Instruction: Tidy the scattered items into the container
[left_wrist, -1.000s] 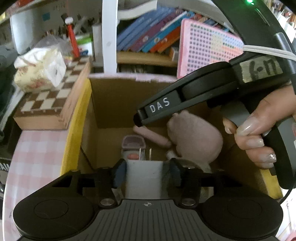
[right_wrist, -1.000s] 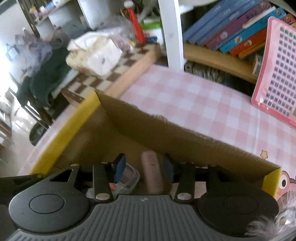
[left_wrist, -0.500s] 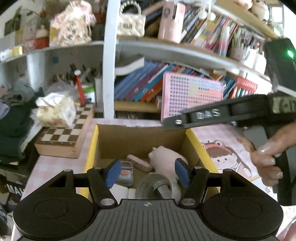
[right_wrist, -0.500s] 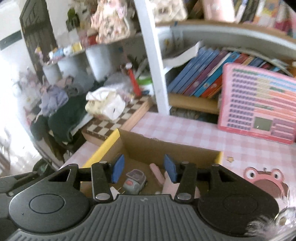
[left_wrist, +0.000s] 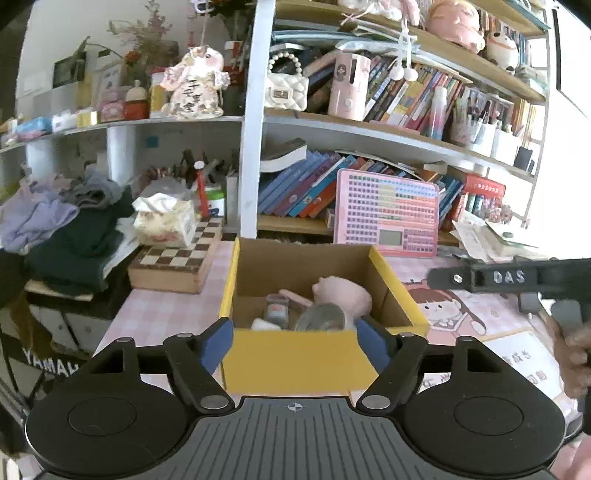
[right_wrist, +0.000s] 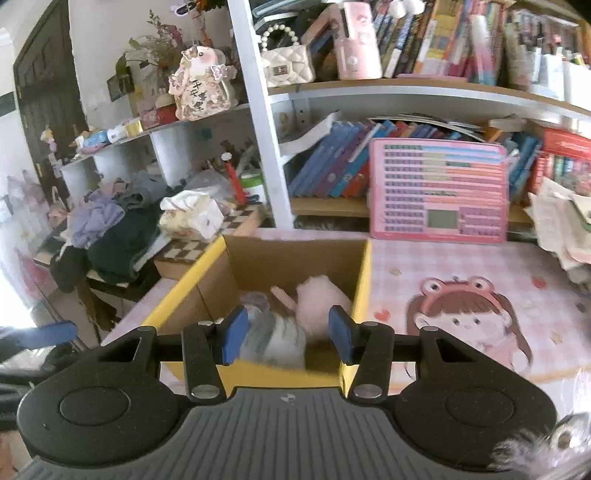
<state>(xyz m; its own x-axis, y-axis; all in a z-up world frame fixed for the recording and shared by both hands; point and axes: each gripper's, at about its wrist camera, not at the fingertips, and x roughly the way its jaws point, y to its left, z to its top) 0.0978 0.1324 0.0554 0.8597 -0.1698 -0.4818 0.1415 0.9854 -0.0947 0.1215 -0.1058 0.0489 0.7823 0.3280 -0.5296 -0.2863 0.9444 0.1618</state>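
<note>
The yellow cardboard box (left_wrist: 295, 362) is seen on the pink worktop (right_wrist: 461, 266), at twelve o'clock of both grippers. A pink plush toy (left_wrist: 343, 295) and a tape roll (left_wrist: 321, 317) lie inside. The left gripper (left_wrist: 295, 341) is empty, its fingers spreading wider; the right gripper (right_wrist: 288, 334) is empty, fingers apart.

Bright daylight — fisheye-bent, slightly blurred

Yellow-sided brown box (left_wrist: 295, 363) on pink-checked tablecloth (right_wrist: 443, 262); pale pink plush toy (left_wrist: 343, 295) inside; brown-and-cream chessboard (left_wrist: 177, 258) beside.
</note>
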